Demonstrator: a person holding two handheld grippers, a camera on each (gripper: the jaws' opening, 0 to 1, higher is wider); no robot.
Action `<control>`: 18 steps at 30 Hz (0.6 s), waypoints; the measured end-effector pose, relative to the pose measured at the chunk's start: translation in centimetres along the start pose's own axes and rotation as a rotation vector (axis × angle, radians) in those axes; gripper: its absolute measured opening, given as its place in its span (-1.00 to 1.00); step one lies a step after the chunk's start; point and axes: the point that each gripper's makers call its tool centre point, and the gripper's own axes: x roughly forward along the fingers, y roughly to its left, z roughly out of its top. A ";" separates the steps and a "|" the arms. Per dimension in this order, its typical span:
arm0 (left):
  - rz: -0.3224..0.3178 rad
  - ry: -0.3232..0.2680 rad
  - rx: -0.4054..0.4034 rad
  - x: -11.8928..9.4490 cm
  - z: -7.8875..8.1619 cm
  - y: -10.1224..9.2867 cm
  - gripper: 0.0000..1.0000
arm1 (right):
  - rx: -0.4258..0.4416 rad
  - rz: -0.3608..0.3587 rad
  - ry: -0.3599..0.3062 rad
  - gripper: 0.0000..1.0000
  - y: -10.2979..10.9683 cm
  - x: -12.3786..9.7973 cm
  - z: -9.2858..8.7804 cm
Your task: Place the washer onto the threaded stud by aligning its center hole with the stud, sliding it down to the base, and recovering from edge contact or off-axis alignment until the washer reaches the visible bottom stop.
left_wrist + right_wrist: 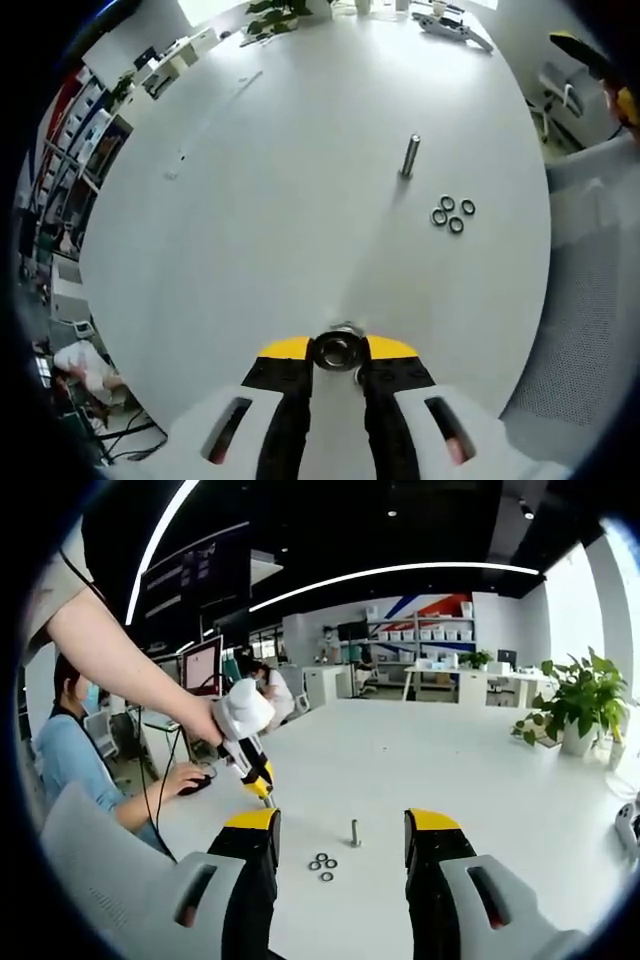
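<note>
In the left gripper view we see the left gripper (338, 352) with its yellow-tipped jaws closed on a washer (338, 351), which is held between the tips with its hole turned toward the camera. The threaded stud (410, 156) stands upright on the white table (280, 220), well ahead of the jaws and somewhat to the right of their line, so its long axis points up from the table surface. Just beside the stud, to its right and a little nearer to us, four spare washers (452, 214) lie flat in a small group. We judge that the held washer must travel forward and to the right, and be turned flat, before its hole can meet the top of the stud. In the right gripper view the right gripper (342, 830) has its jaws standing wide apart and it holds nothing. Between these jaws we see the stud (354, 832) and the spare washers (322, 864) in front of it. The left gripper (262, 788) comes in from the left in a person's hand (210, 720), its tips above the table, left of the stud and near it; it seems nearer to the stud than the right one. We can read no brand, label or writing in either view.
</note>
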 end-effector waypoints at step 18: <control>-0.019 -0.023 -0.058 0.3 0.3 -0.4 -0.66 | 0.002 -0.002 0.005 0.07 0.0 0.0 -0.1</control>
